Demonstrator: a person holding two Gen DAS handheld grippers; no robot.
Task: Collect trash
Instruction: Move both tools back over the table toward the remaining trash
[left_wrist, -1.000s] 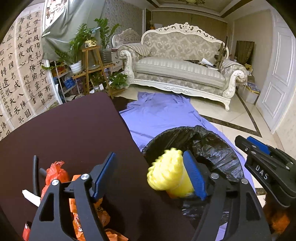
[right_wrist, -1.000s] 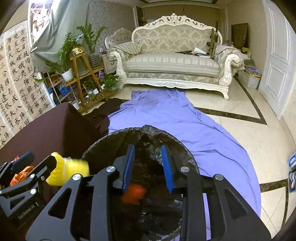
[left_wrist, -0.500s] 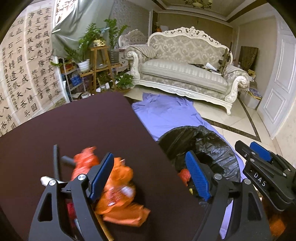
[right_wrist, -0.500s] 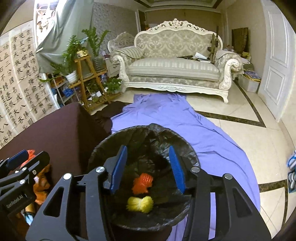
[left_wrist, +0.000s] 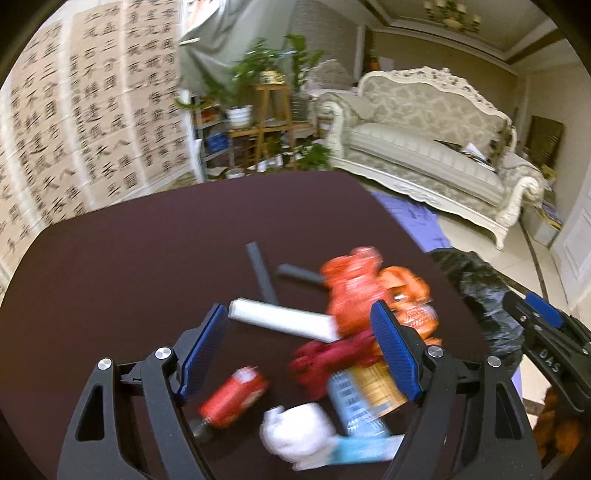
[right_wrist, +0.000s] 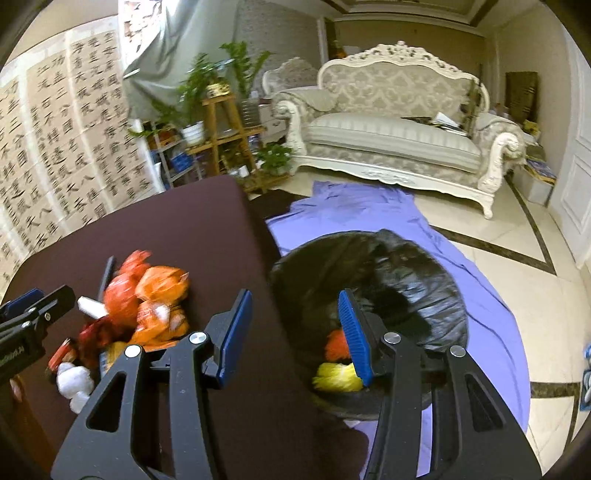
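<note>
A pile of trash lies on the dark brown table (left_wrist: 147, 251): orange wrappers (left_wrist: 373, 288), a white stick (left_wrist: 280, 319), a red can (left_wrist: 232, 397), a white crumpled wad (left_wrist: 299, 435), a blue-labelled tube (left_wrist: 351, 402) and black strips (left_wrist: 262, 273). My left gripper (left_wrist: 299, 350) is open and empty above the pile. My right gripper (right_wrist: 291, 332) is open and empty, straddling the table edge and the black-lined trash bin (right_wrist: 417, 280). A yellow item (right_wrist: 334, 378) and an orange item (right_wrist: 336, 345) lie in the bin. The pile (right_wrist: 147, 302) also shows in the right wrist view.
A purple sheet (right_wrist: 369, 214) covers the floor under the bin. A cream sofa (right_wrist: 399, 136) stands behind it. A wooden plant stand (right_wrist: 229, 125) and calligraphy screen (right_wrist: 55, 147) are at the left. A white door (right_wrist: 580, 147) is at the right.
The yellow item left my left gripper and now lies in the bin with the orange one. My left gripper swung left over the pile; my right gripper opened wider and shifted left.
</note>
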